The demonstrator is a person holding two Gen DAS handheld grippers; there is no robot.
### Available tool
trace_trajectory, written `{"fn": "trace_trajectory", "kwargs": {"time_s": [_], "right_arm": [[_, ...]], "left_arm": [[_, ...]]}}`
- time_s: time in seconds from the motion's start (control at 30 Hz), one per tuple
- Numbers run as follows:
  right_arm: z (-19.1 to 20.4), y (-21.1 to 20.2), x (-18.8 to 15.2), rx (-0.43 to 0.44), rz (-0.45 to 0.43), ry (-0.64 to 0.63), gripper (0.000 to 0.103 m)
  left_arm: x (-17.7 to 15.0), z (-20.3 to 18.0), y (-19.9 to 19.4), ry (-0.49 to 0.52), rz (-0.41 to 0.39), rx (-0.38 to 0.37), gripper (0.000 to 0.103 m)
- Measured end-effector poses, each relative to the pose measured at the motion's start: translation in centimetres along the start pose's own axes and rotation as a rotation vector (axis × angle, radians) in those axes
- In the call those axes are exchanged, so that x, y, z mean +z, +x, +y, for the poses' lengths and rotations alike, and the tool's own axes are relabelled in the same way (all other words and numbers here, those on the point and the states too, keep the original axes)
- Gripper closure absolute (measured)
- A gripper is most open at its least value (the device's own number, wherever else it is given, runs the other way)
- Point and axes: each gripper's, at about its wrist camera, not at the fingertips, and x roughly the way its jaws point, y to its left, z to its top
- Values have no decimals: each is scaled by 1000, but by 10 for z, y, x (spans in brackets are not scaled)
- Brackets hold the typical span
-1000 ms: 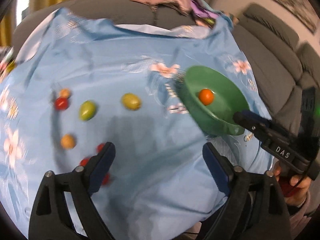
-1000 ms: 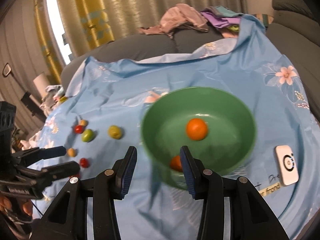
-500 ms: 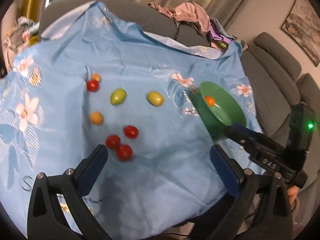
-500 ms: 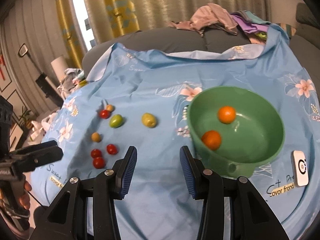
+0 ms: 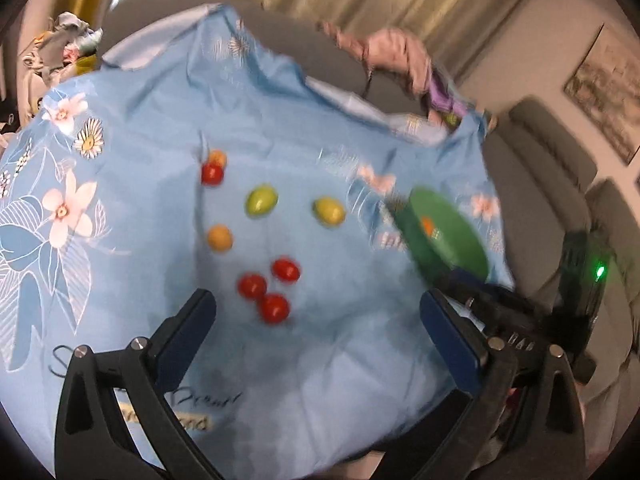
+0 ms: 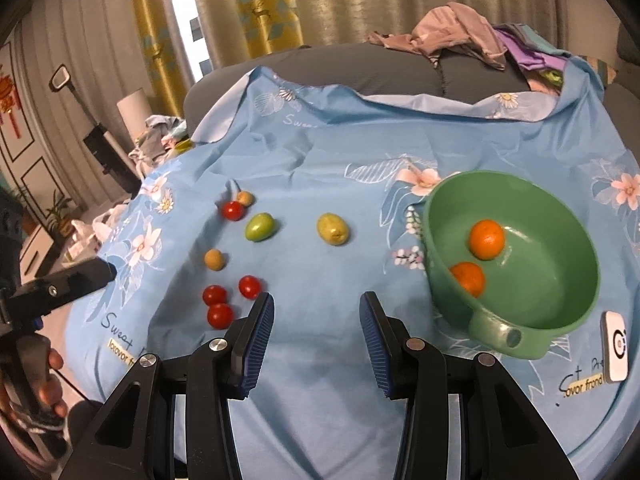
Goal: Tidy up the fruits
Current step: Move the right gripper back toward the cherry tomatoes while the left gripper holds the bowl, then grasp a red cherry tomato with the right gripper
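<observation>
A green bowl (image 6: 560,304) on the blue flowered cloth holds two oranges (image 6: 486,239); it also shows in the left wrist view (image 5: 460,248). Loose on the cloth lie a green fruit (image 6: 260,227), a yellow-green fruit (image 6: 333,229), three red tomatoes (image 6: 219,315) in a cluster, a fourth tomato (image 6: 233,210) and two small orange-tan fruits (image 6: 215,259). The same fruits show in the left wrist view, with the tomato cluster (image 5: 274,307) nearest. My left gripper (image 5: 316,320) is open and empty above the cloth's near edge. My right gripper (image 6: 316,316) is open and empty, left of the bowl.
A small white device (image 6: 616,345) lies on the cloth right of the bowl. A grey sofa with a pile of clothes (image 6: 460,36) runs behind the table. Curtains hang at the back. The cloth drapes over the table edges.
Both grippers have pulled back and risen, so more of the cloth and fruit shows. The left view has swung left toward the loose fruit. Both stay open.
</observation>
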Motion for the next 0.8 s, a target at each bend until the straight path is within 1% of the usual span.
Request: {"fn": "trace_trajectory", "kwargs": {"time_s": [0.07, 0.2, 0.27, 0.3, 0.4, 0.5, 0.57, 0.63, 0.7, 0.77, 0.8], "right_arm": [[0, 5, 0, 12, 10, 3, 58], [-2, 16, -1, 30, 38, 3, 58], [-1, 23, -1, 60, 57, 4, 58], [-1, 25, -1, 80, 65, 5, 58], [3, 37, -3, 139, 100, 4, 58], [6, 52, -3, 155, 128, -4, 58], [7, 61, -3, 175, 146, 1, 58], [8, 71, -2, 196, 163, 6, 58], [8, 78, -1, 209, 176, 5, 58], [9, 86, 1, 226, 190, 4, 58], [9, 90, 1, 237, 194, 3, 58]], "left_arm": [[-3, 0, 3, 57, 9, 87, 1], [-13, 1, 18, 136, 48, 157, 1], [-17, 0, 25, 177, 62, 185, 2], [-18, 0, 28, 193, 65, 192, 2], [-19, 4, 41, 188, 105, 161, 10], [-20, 4, 55, 190, 136, 167, 22], [-20, 2, 65, 198, 160, 170, 26], [-20, 3, 74, 197, 183, 170, 32], [-20, 6, 82, 187, 206, 179, 35], [-18, 9, 90, 176, 230, 185, 40], [-18, 9, 94, 170, 239, 186, 45]]}}
